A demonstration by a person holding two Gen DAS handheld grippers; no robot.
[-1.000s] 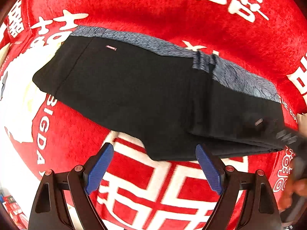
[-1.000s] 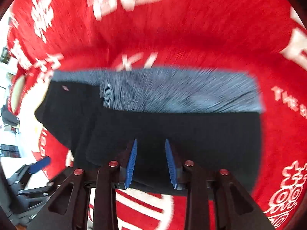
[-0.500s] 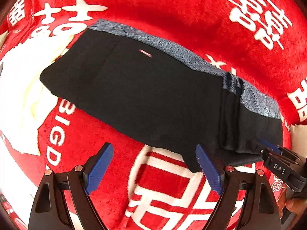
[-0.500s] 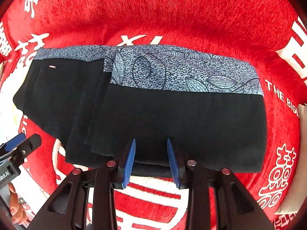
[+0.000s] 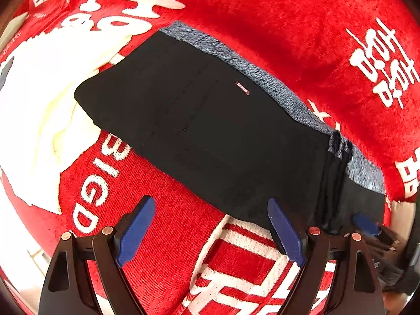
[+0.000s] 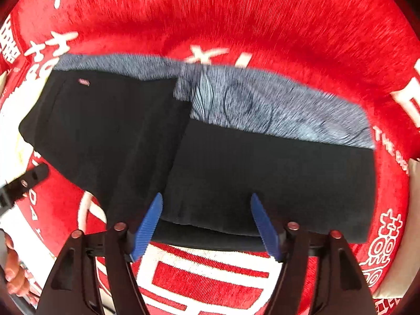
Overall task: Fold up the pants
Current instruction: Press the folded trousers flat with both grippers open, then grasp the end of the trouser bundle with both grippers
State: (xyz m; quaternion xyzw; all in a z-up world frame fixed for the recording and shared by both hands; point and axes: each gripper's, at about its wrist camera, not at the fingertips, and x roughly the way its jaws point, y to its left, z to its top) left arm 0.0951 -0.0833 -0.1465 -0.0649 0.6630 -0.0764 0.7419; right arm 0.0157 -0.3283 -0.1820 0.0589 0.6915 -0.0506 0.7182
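Black pants [image 5: 215,136] with a grey-blue patterned band lie folded on the red cloth; the right part is doubled over, seen as a raised panel in the right wrist view [image 6: 262,173]. My left gripper [image 5: 210,225] is open and empty, just in front of the pants' near edge. My right gripper [image 6: 207,220] is open and empty, its fingertips over the near edge of the folded panel. The right gripper's blue tip [image 5: 365,225] shows at the pants' right end in the left wrist view.
A red cloth [image 5: 288,26] with white characters covers the surface. A white garment [image 5: 47,99] lies left of the pants. The left gripper's black finger [image 6: 23,183] enters the right wrist view at the left edge, with a hand below it.
My right gripper has opened from nearly shut and released the folded panel. The left gripper has shifted so the pants appear farther right and closer.
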